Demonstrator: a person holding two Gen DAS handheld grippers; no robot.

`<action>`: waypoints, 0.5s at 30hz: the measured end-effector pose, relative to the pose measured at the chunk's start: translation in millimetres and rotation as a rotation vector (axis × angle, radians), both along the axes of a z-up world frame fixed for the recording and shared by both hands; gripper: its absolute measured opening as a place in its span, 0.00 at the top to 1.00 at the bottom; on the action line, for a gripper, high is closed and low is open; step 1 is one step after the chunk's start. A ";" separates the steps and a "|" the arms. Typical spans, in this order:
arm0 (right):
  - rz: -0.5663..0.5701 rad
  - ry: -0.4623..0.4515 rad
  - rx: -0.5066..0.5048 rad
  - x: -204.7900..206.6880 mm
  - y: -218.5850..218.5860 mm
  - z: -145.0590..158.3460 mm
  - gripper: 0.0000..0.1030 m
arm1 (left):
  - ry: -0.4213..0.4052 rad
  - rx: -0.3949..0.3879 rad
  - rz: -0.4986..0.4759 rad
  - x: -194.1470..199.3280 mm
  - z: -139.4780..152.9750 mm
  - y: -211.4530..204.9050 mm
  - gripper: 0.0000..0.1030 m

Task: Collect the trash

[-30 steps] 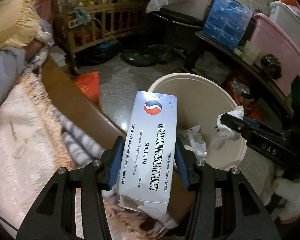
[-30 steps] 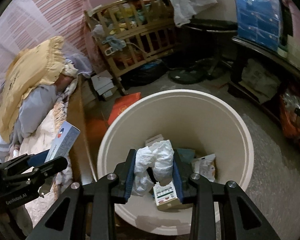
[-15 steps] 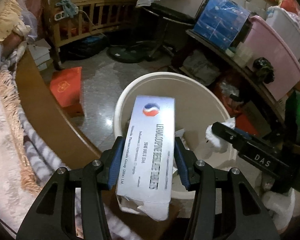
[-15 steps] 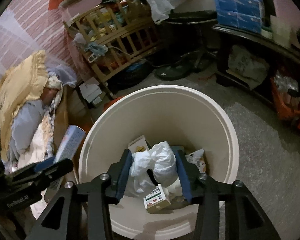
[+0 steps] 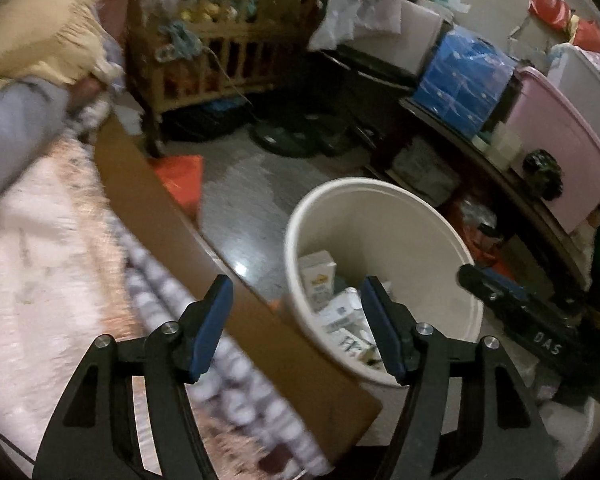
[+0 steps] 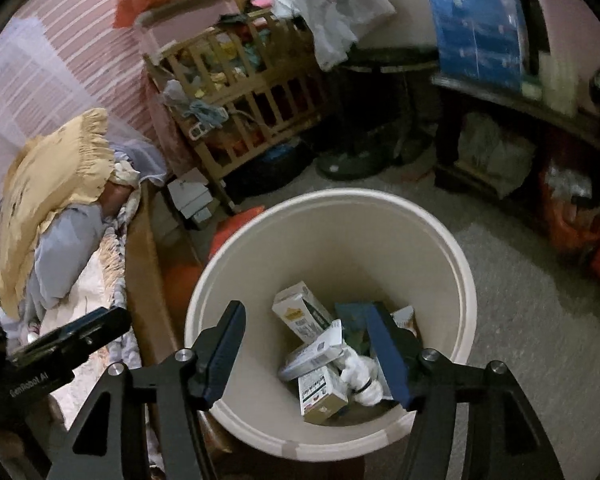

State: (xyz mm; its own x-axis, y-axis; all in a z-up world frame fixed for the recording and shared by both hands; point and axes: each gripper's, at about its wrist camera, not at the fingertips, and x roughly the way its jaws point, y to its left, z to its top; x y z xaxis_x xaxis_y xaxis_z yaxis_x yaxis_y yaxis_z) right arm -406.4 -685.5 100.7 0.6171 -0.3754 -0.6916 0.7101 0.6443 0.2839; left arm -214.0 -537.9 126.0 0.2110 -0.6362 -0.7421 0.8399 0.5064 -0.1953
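Cream plastic forms the round bin (image 6: pixel 466 280) in which the collected trash is seen: a crumpled white tissue (image 6: pixel 360 374), a long white tablet box (image 6: pixel 314 350), a small carton with a yellow mark (image 6: pixel 298 312) and a printed carton (image 6: pixel 320 394). All of it lies at the bin's bottom, beyond and below the fingers of the right gripper (image 6: pixel 306 354), whose jaws are opening with nothing clamped between them. The left gripper (image 5: pixel 296 326) is likewise opening and empty; past its right-hand finger the same bin (image 5: pixel 440 216) is seen, and under its left-hand finger a brown bed edge (image 5: pixel 172 216) with a fringed blanket (image 5: pixel 40 260). Farther off, a wooden crib (image 6: pixel 236 80) stands.
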 end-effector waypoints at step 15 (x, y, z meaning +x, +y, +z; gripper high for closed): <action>-0.053 -0.033 -0.312 -6.8 81.8 76.8 0.41 | -0.198 -0.116 0.132 -13.8 49.3 84.4 0.37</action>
State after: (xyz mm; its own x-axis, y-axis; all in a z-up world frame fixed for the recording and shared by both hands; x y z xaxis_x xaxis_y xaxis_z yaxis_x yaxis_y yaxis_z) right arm -413.2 -603.7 177.5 0.6113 -0.5984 -0.5179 0.7386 0.6665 0.1016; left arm -227.7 -453.4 175.3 0.4318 -0.6719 -0.6017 0.7956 0.5980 -0.0969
